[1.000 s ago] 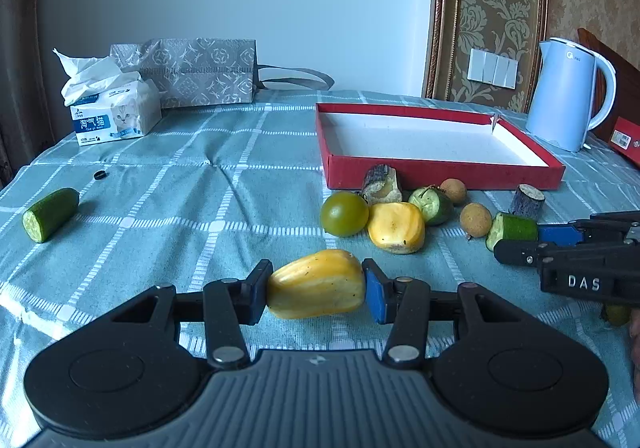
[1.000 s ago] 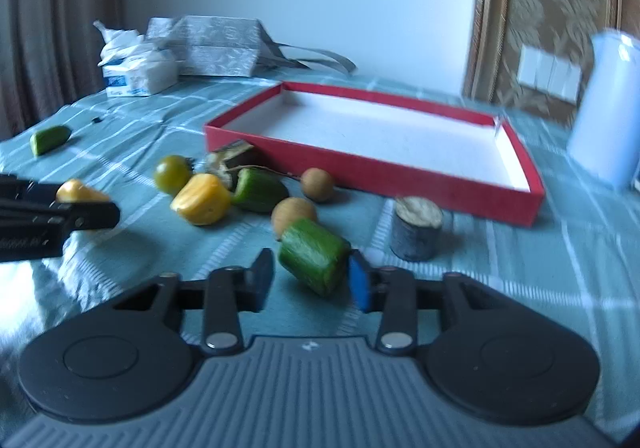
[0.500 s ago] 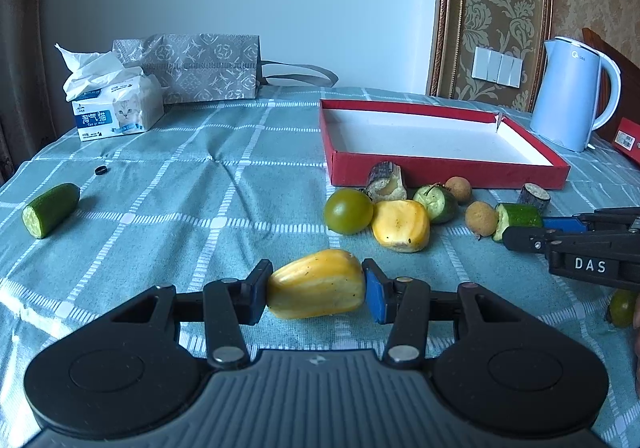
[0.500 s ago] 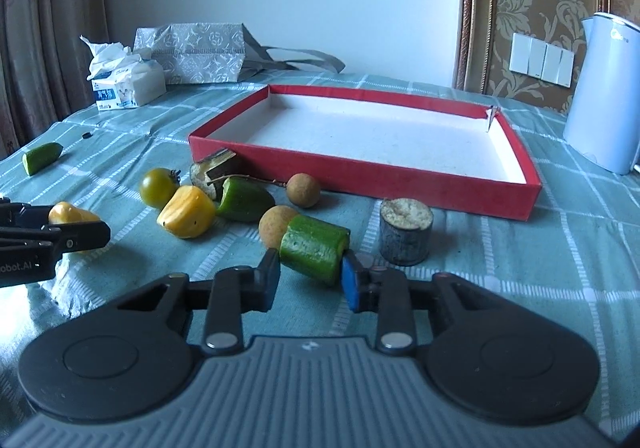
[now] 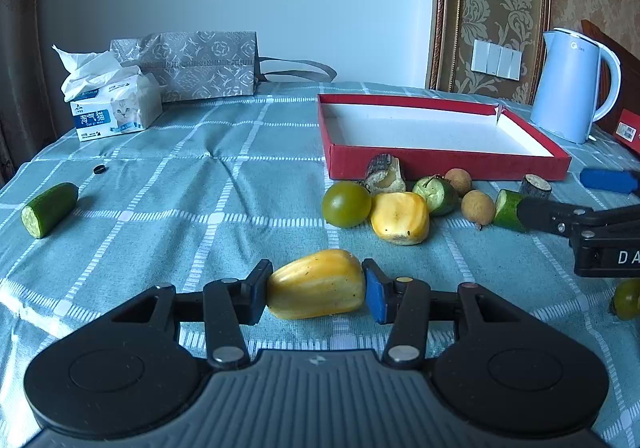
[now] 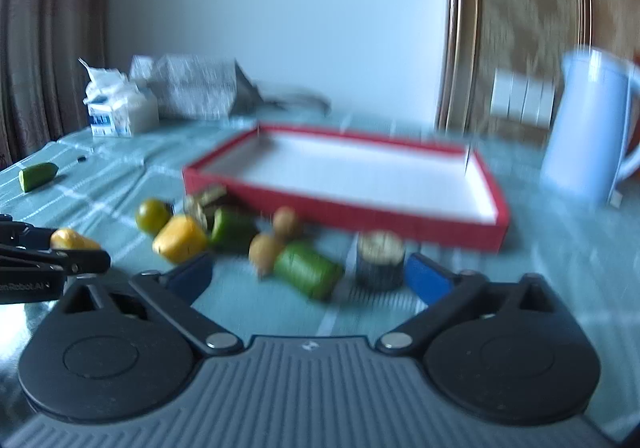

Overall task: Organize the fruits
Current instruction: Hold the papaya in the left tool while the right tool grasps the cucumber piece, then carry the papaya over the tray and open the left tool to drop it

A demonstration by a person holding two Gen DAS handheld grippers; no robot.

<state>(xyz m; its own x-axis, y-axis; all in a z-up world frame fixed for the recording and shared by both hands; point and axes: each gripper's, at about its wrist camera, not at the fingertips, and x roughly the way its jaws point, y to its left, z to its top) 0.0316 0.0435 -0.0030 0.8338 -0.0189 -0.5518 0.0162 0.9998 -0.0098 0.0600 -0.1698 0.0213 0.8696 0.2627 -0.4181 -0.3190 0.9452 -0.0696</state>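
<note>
Your left gripper (image 5: 316,290) clamps the yellow fruit (image 5: 316,284) above the cloth (image 5: 160,207). Your right gripper (image 6: 308,276) is opening; the cucumber piece (image 6: 308,274) lies free between, blurred, near the red tray (image 6: 400,219).

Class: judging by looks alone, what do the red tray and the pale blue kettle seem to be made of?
Red tray: probably matte cardboard; thin folded walls, white lining, one corner split open. Pale blue kettle: likely smooth plastic, though painted metal is possible; soft sheen, moulded handle.
</note>
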